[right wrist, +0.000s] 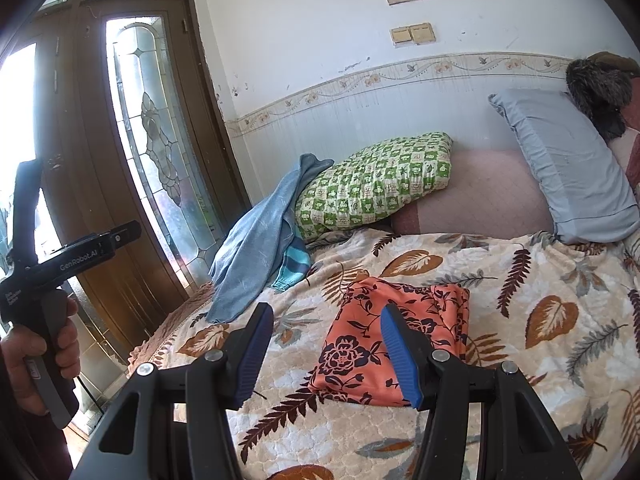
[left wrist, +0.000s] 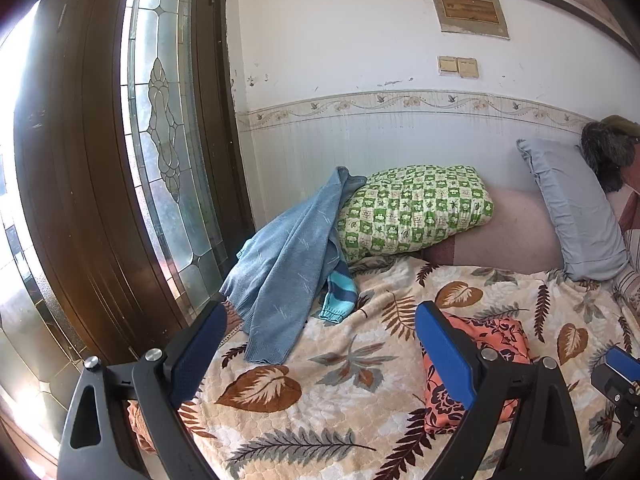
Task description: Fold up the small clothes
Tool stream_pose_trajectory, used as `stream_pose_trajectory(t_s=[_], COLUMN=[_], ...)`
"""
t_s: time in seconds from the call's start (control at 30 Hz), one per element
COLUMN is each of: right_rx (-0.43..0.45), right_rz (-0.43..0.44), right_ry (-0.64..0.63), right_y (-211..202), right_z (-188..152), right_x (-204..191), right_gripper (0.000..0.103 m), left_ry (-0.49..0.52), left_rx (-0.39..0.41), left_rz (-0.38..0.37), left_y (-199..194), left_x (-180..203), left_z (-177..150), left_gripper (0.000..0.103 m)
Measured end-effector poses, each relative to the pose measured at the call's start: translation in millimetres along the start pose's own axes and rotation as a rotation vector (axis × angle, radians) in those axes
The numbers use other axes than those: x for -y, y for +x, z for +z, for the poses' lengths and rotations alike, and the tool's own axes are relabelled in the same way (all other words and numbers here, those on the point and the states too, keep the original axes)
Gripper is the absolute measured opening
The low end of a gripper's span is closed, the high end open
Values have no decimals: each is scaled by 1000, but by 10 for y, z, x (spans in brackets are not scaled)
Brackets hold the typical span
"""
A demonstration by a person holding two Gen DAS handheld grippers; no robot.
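A folded orange floral garment (right wrist: 396, 336) lies flat on the leaf-patterned bedspread (right wrist: 520, 320); in the left wrist view it (left wrist: 492, 344) shows partly hidden behind my right finger. My left gripper (left wrist: 320, 316) is open and empty above the bed, left of the garment. My right gripper (right wrist: 326, 316) is open and empty, hovering just above the garment's near left part. A light blue sweater (left wrist: 280, 280) with a striped turquoise cuff (left wrist: 340, 296) is draped against the green pillow (left wrist: 412, 208); it shows in the right wrist view (right wrist: 256, 248) too.
A grey pillow (left wrist: 572, 208) and a pink cushion (right wrist: 480, 196) lean on the wall at the back right. A wooden door with leaded glass (left wrist: 168, 120) stands close to the bed's left edge. My left hand holds its gripper handle (right wrist: 52, 280) at far left.
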State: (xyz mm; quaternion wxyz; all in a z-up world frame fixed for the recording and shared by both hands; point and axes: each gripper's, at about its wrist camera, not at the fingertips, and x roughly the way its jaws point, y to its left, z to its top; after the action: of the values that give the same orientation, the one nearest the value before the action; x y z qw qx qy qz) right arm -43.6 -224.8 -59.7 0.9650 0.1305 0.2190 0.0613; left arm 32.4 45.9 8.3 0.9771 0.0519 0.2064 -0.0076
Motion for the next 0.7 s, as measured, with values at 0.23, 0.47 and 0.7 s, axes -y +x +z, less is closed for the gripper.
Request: stream_pose_trajectory(t_s=[0.23,0.47,0.7], right_rx=[0,-2,3], right_rz=[-44,-106,-114], right_ry=[1,8,0], right_y=[-52,-99,-114], right_z=[-47,-108,-114], right_x=[101,278,305], right_gripper=[59,59,59], left_ry=[6,16,27], left_rx=[-59,-165,-135], left_rz=[-46,-85,-68], left_y=[113,301,236], left_x=[111,318,473], left_z=[-176,-493,-500], left_gripper=[95,95,95])
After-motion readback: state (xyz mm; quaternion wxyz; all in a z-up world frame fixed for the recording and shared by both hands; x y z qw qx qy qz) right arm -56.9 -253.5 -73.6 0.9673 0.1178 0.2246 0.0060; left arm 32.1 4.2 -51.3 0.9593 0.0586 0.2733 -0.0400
